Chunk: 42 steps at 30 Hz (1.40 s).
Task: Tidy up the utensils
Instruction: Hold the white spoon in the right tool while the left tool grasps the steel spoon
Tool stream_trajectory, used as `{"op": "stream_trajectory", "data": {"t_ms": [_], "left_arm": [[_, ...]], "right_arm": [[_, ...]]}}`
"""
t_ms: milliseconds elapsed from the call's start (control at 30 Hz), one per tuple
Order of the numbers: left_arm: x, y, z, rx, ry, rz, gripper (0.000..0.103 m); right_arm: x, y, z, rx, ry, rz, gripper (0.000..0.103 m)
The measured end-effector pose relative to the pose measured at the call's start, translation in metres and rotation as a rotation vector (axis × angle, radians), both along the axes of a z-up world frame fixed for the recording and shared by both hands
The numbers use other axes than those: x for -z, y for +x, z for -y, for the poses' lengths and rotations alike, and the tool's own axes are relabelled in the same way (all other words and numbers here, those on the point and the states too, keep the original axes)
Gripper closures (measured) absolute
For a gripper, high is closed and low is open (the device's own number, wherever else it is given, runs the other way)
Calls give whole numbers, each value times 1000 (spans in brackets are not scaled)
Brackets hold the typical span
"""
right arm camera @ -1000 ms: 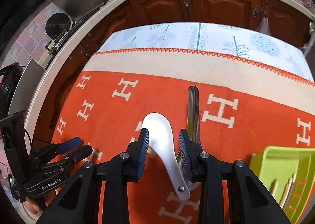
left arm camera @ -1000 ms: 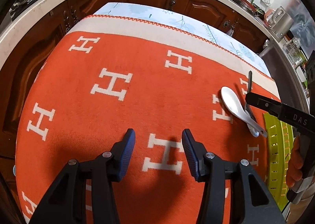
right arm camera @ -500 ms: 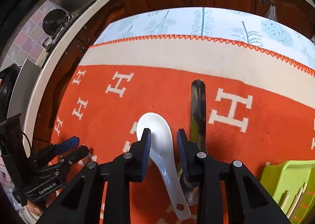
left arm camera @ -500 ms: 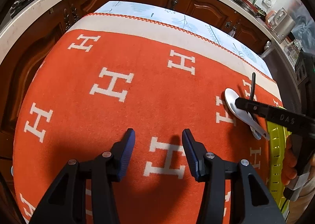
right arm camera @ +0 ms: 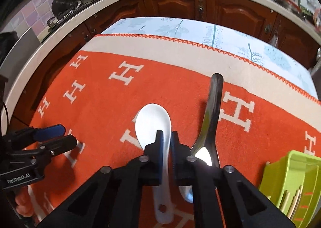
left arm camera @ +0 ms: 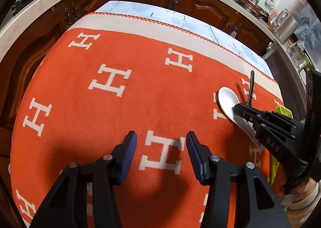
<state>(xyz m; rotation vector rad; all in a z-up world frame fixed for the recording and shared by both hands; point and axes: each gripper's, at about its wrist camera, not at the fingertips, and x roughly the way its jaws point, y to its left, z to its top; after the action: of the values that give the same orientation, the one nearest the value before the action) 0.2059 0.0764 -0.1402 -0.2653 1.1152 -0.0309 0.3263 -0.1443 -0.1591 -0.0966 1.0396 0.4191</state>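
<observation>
Our right gripper [right arm camera: 166, 137] had just been closing, and its blue pads were pinched on the neck of the white spoon [right arm camera: 153, 121], right where the bowl narrows into the handle. The spoon lay on the orange blanket [right arm camera: 176, 91], its bowl pointing toward twelve o'clock beyond the fingertips and its handle running back toward six o'clock under the jaws. Just beside it, at about two o'clock from the pads, lay the metal spoon [right arm camera: 212, 111], its dark handle reaching to twelve o'clock and its shiny bowl tucked under the gripper's right finger; we could not tell whether the two spoons touched. At four o'clock, near the edge of the right wrist view, stood the green tray [right arm camera: 289, 180] with pale sticks in it.

Our left gripper [left arm camera: 161, 143] hung with its jaws spread over a white H on the blanket, nothing between them. From there the white spoon sat at about two o'clock.
</observation>
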Motion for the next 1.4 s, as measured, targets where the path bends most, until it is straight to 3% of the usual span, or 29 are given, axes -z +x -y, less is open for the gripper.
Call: {"op": "stream_trajectory", "data": {"t_ms": [233, 467, 833, 1167, 1400], "left_arm": [[-13, -12, 2, 10, 14, 27, 54], [-28, -23, 11, 24, 25, 52, 54], [-35, -24, 52, 100, -10, 80, 48], [-16, 15, 94, 177, -78, 94, 48], [-9, 53, 114, 238, -103, 136, 48]], "right_arm": [[-14, -21, 8, 39, 70, 3, 101], [-44, -50, 41, 92, 208, 3, 101], [-93, -116, 136, 259, 336, 56, 101], [-73, -163, 242, 478, 294, 39, 101], [-46, -175, 279, 553, 286, -6, 101]]}}
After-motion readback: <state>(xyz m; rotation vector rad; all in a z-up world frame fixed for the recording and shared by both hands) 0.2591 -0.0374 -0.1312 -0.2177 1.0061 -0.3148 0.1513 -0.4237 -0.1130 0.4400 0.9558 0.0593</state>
